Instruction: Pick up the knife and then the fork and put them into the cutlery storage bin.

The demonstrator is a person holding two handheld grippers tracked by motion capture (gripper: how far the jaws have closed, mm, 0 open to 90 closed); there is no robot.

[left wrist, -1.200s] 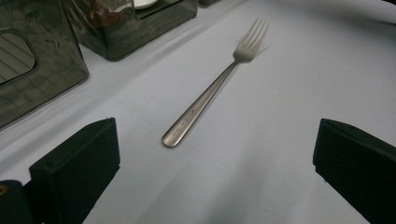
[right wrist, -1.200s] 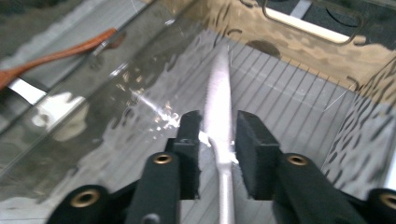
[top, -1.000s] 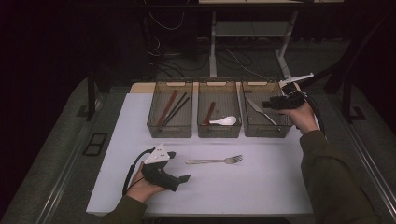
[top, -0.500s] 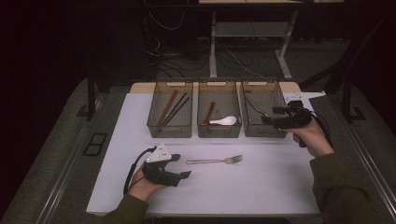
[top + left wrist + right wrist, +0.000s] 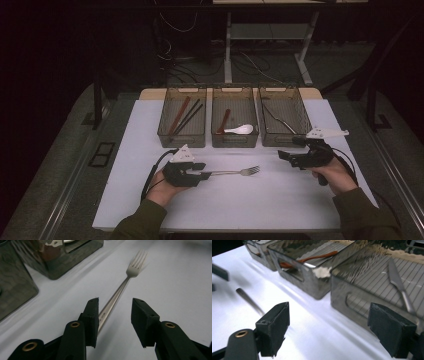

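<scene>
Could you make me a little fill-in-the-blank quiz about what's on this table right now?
1. The left gripper has its fingers on either side of the handle of a ____.
2. At the back of the table stand ____ bins in a row.
3. The white spoon lies in the ____ bin.
4. The fingers of the right gripper stand apart with ____ between them.

Missing words: fork; three; middle; nothing

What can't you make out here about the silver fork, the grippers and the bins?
- Silver metal fork: in the left gripper view its handle end runs under the left gripper; pad contact unclear.
- Fork tines: blurred there.
- In the right gripper view, the right gripper hides the lower front of the right-hand clear plastic bin.
- High view: bin contents small and dim.
</scene>
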